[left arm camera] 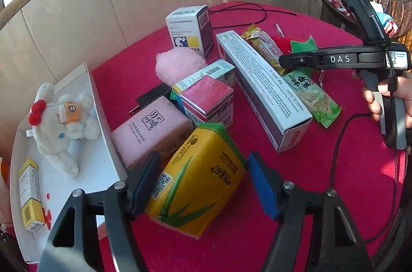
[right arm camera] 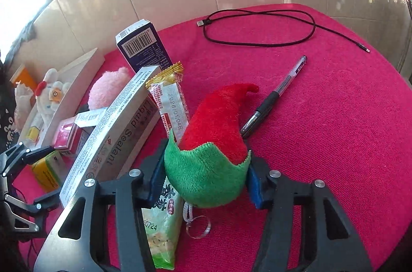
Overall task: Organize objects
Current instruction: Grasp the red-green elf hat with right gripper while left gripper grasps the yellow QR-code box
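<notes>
A yellow-and-green aloe drink carton (left arm camera: pixel 198 179) is lying tilted on the red cloth-covered table (left arm camera: pixel 322 169), leaning against a pink rectangular box (left arm camera: pixel 152 128) — the left gripper (left arm camera: pixel 206 184) is straddling it, jaws apart, the right pad clear of it. The right gripper (right arm camera: pixel 206 179) is clamping a red-and-green plush chili toy (right arm camera: pixel 211 143) — a green snack packet (right arm camera: pixel 162 225) is lying beneath. A white tray (left arm camera: pixel 97 164) is sitting just beside, holding a white plush doll (left arm camera: pixel 61 122).

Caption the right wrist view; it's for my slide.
Right gripper straddles a red-and-green plush chili on the crimson tablecloth.
</notes>
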Available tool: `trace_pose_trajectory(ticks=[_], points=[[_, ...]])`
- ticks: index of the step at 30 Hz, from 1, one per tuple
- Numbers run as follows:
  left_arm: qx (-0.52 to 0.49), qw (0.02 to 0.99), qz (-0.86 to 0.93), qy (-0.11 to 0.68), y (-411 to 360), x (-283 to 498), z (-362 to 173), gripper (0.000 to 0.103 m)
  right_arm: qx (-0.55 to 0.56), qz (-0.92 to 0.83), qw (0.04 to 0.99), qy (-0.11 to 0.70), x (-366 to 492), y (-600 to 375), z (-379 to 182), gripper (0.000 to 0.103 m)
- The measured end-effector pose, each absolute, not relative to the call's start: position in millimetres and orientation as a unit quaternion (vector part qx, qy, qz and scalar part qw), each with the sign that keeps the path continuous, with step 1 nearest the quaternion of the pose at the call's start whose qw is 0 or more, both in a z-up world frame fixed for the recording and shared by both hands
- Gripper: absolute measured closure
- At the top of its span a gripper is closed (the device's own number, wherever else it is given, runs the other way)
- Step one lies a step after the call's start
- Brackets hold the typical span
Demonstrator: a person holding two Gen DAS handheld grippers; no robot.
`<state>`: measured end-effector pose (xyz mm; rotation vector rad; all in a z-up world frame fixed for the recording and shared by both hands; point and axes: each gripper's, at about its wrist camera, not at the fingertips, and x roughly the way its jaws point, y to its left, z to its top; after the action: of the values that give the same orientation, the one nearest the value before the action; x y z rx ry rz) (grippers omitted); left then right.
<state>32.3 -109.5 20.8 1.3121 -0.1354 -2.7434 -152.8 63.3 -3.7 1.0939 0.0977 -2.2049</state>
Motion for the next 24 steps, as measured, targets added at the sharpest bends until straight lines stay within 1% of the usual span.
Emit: trace_pose_trajectory(ticks=[1, 2, 3, 9, 13, 14, 16, 20, 24], points=[[0.435, 0.04, -0.899, -0.039, -107.9, 34.3, 21.6, 0.049, 0.419, -0.843, 0.335, 0.037, -153.6, 62.2, -3.7, 0.054], [0.441, 0.028, -0.897, -0.025, -107.1, 36.2, 21.5, 0.063, 0.42, -0.842, 0.337, 0.036, -153.8, 62.1, -4.2, 0.054], [0.446, 0.018, -0.895, -0.011, -106.5, 38.5, 20.6, 0.068, 0.421, -0.841, 0.338, 0.034, -153.6, 63.5, -4.6, 0.055], [0.439, 0.026, -0.898, 0.012, -105.0, 52.9, 19.5, 0.07, 0.423, -0.838, 0.344, 0.017, -152.3, 71.2, -5.3, 0.059], [0.426, 0.052, -0.902, 0.044, -113.2, 57.4, 27.0, 0.076, 0.415, -0.844, 0.339, 0.001, -149.0, 81.2, -1.9, 0.064], [0.421, 0.057, -0.904, 0.051, -114.6, 60.3, 29.8, 0.079, 0.413, -0.846, 0.336, -0.003, -148.6, 84.3, -0.1, 0.064], [0.406, 0.064, -0.909, 0.064, -115.3, 65.3, 36.9, 0.08, 0.408, -0.85, 0.332, -0.011, -148.5, 91.0, 4.6, 0.064], [0.375, 0.073, -0.921, 0.079, -115.3, 70.4, 52.3, 0.08, 0.394, -0.857, 0.331, -0.024, -145.4, 101.4, 16.9, 0.064], [0.342, 0.11, -0.929, 0.087, -123.6, 76.1, 69.1, 0.08, 0.375, -0.862, 0.341, -0.032, -137.7, 103.3, 32.2, 0.064]])
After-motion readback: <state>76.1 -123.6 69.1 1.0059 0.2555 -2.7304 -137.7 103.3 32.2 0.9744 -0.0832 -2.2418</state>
